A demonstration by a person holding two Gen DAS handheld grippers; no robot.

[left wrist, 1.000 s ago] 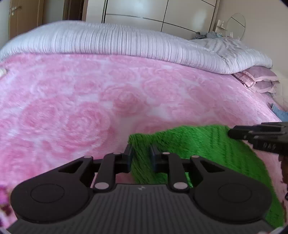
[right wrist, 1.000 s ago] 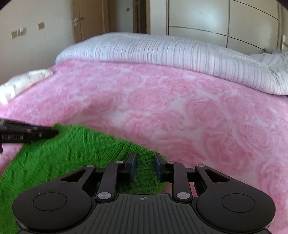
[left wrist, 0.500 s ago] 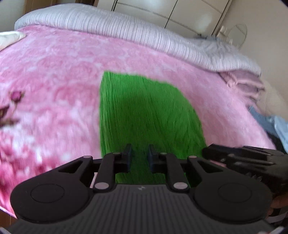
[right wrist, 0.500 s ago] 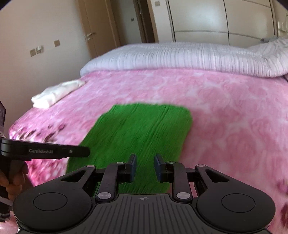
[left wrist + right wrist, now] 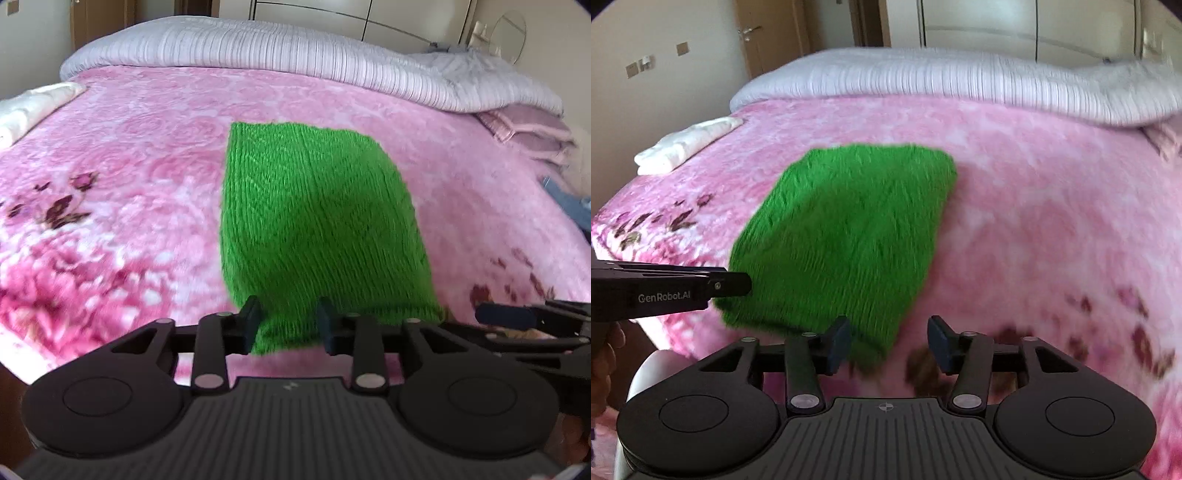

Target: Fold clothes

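Observation:
A bright green knit garment point(image 5: 317, 221) lies folded into a flat rectangle on the pink rose-patterned bedspread point(image 5: 140, 155). My left gripper point(image 5: 290, 325) is open at the garment's near edge, and the cloth lies loose between its fingers. In the right wrist view the same garment point(image 5: 846, 236) shows. My right gripper point(image 5: 890, 345) stands wide open over the garment's near right corner. The left gripper's tip point(image 5: 731, 282) shows beside the near left corner. The right gripper's tip point(image 5: 517, 317) reaches in from the right.
A folded white cloth point(image 5: 687, 144) lies at the bed's far left. A striped lilac duvet point(image 5: 295, 48) is heaped along the back, with a folded pink blanket point(image 5: 528, 133) and a blue garment point(image 5: 569, 199) at the right. The bed edge point(image 5: 646, 325) drops at near left.
Both grippers carried the garment's edge back toward the near side of the bed, then opened and let go. The garment now lies folded flat.

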